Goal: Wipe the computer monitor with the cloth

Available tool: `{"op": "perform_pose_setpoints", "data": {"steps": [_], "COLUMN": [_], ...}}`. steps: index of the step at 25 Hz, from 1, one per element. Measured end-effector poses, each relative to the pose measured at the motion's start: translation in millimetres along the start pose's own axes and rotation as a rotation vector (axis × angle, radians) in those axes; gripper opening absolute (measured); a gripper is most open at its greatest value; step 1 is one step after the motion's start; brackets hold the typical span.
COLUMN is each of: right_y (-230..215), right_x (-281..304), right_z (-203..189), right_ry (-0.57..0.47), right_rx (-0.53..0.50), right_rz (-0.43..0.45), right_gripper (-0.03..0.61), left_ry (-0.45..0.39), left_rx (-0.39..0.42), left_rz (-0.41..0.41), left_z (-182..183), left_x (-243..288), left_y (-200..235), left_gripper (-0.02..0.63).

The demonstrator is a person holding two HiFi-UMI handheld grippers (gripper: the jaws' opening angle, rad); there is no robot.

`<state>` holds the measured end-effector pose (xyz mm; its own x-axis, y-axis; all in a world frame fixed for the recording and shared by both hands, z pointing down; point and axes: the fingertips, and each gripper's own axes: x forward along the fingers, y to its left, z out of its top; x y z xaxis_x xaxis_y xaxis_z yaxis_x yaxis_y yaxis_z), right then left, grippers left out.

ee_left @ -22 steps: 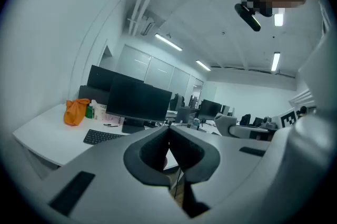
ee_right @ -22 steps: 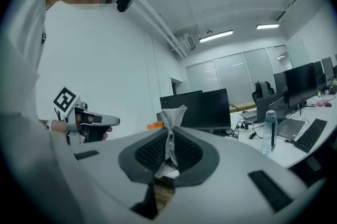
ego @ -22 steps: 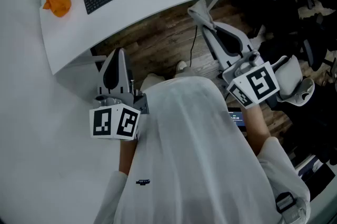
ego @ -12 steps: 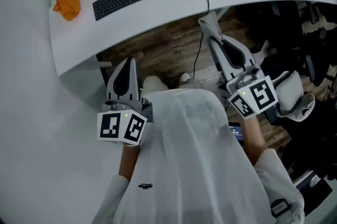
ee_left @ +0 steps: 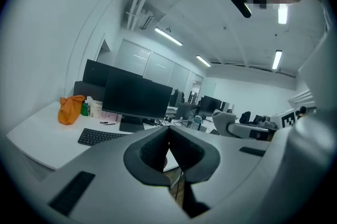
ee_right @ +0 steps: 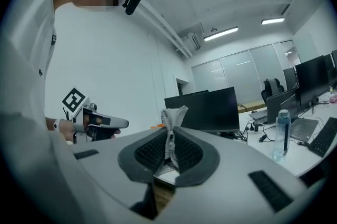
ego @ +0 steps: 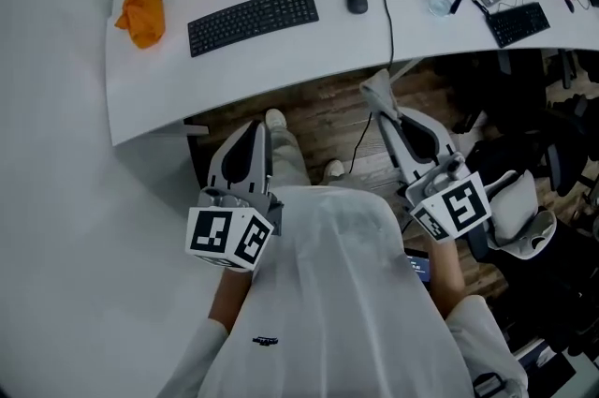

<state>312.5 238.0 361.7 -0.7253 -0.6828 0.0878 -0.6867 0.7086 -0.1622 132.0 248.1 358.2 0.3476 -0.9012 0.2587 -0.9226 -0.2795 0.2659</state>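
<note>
Btwn jaws of right claw (ee_right: 169, 136): grey cloth (ee_right: 173, 115).

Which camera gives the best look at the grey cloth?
The right gripper view: the cloth sits centred and close, pinched between the right hand-held gripper's jaws. The head view shows it only small at that gripper's tip; the left gripper view leaves it unclear.
</note>
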Motion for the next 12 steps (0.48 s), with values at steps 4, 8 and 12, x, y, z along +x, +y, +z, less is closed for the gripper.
{"op": "perform_pose_setpoints", "data": {"steps": [4,8,12], "right_y": [-22,-49,-64], "right_x": [26,65,114], "right_z": [7,18,30], "right_ry": [-0.020,-0.024,-0.027], "right_rx": [0.031,0.056,0.083], "right_rz": [-0.054,-0.128,-0.166], "right_gripper": [0.038,0.040,0.031], "left_ry": [0.013,0.000,-0.002], "left_rx": [-0.009,-0.019,-0.029], "left_rz": [-0.019,-0.045,-0.075], "left_z": [10,32,56], "left_x": [29,64,97], "left_y": [20,47,82], "left_gripper": [0.018,0.018,0.018]}}
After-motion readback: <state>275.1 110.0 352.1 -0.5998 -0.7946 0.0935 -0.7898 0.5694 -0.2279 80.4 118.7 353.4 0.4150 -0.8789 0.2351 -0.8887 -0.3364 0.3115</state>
